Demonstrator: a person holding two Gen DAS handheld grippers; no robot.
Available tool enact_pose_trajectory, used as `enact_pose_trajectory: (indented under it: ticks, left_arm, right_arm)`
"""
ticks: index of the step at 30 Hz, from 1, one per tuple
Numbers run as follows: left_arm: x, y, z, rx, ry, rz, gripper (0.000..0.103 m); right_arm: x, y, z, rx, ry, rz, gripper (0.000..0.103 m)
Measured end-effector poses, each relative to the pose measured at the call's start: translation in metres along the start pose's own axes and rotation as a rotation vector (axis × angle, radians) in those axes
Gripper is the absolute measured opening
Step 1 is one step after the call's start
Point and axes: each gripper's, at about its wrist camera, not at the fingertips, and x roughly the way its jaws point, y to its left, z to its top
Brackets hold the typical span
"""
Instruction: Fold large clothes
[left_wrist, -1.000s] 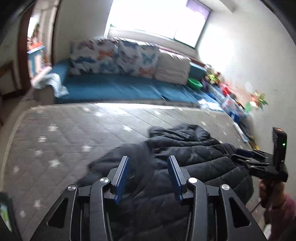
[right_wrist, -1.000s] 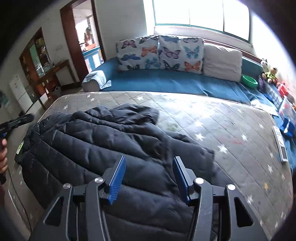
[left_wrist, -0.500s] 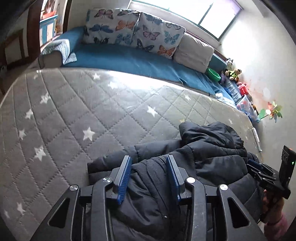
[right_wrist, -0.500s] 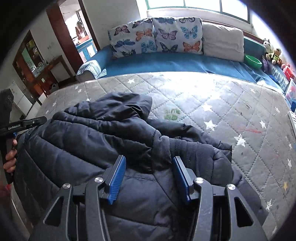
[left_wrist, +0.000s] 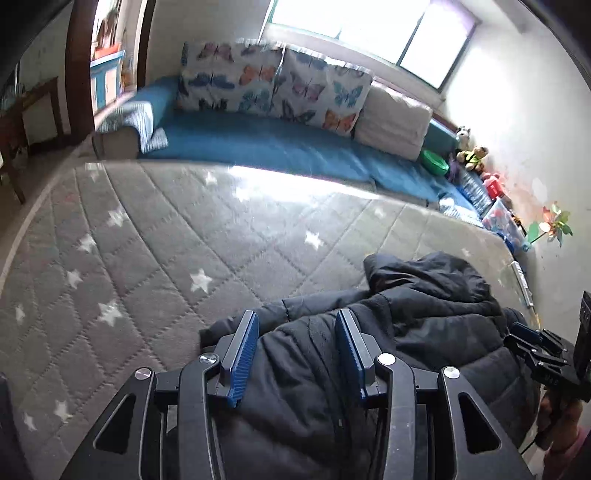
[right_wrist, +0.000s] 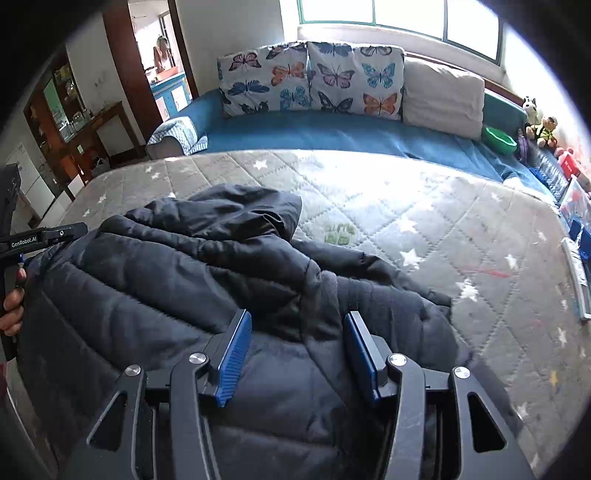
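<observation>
Both claws lifted back — left claw and right claw gaping, empty, over black jacket, grey mattress around.

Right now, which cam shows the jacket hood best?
The right wrist view. The hood lies flat on the mattress with its whole outline visible at the far end of the black jacket. In the left wrist view it is smaller, near the frame's right side.
</observation>
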Motion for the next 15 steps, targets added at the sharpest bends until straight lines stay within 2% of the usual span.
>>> enact_pose_trajectory:
  ticks: [3, 7, 11, 15]
  left_arm:
    - [-0.039, -0.008, -0.007, 0.060, -0.069, 0.012, 0.047]
    - [-0.081, -0.015, -0.029, 0.117, -0.115, -0.013, 0.048]
    - [-0.100, -0.012, -0.055, 0.129, -0.109, -0.056, 0.048]
    - [-0.089, -0.004, -0.076, 0.113, -0.068, -0.049, 0.048]
  right_arm:
    - [-0.027, 0.005, -0.008, -0.019, -0.024, -0.001, 0.057]
    - [-0.056, 0.012, -0.027, -0.046, -0.042, 0.011, 0.057]
    - [-0.068, 0.008, -0.050, -0.016, -0.028, 0.047, 0.057]
    - [-0.068, -0.001, -0.066, 0.028, -0.014, 0.055, 0.057]
